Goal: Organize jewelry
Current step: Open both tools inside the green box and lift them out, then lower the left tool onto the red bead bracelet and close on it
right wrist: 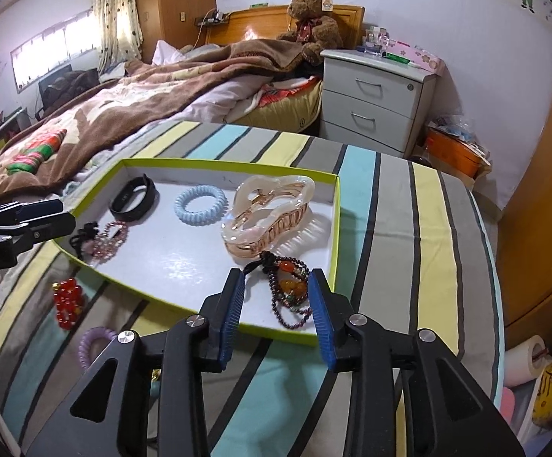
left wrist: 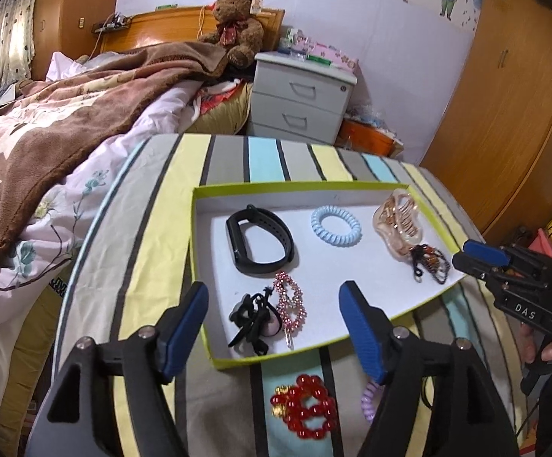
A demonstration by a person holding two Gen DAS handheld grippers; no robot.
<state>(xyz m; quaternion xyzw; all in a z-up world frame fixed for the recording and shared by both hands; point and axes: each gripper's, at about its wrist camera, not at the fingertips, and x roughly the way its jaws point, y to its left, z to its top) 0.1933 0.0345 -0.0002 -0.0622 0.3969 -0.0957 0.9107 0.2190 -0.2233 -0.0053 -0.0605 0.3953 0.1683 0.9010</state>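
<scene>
A shallow box (left wrist: 200,251) (right wrist: 335,228) with a green rim lies on the striped cloth. It holds a black wristband (left wrist: 260,240) (right wrist: 133,200), a blue coil tie (left wrist: 335,224) (right wrist: 201,203), a peach claw clip (left wrist: 398,224) (right wrist: 272,217), a dark bead bracelet (left wrist: 430,262) (right wrist: 289,293), a pink beaded clip (left wrist: 291,301) (right wrist: 110,242) and a black hair tie (left wrist: 249,320) (right wrist: 82,238). A red bead bracelet (left wrist: 306,411) (right wrist: 66,302) and a purple coil tie (left wrist: 369,403) (right wrist: 91,344) lie outside. My left gripper (left wrist: 274,293) (right wrist: 61,213) is open and empty. My right gripper (right wrist: 278,280) (left wrist: 466,251) is open around the dark bracelet.
The cloth-covered round table (left wrist: 154,228) stands beside a bed (left wrist: 47,133) with a brown blanket. A grey nightstand (left wrist: 299,95) and a teddy bear (left wrist: 238,26) are behind. A wooden wardrobe (left wrist: 504,114) is at the right.
</scene>
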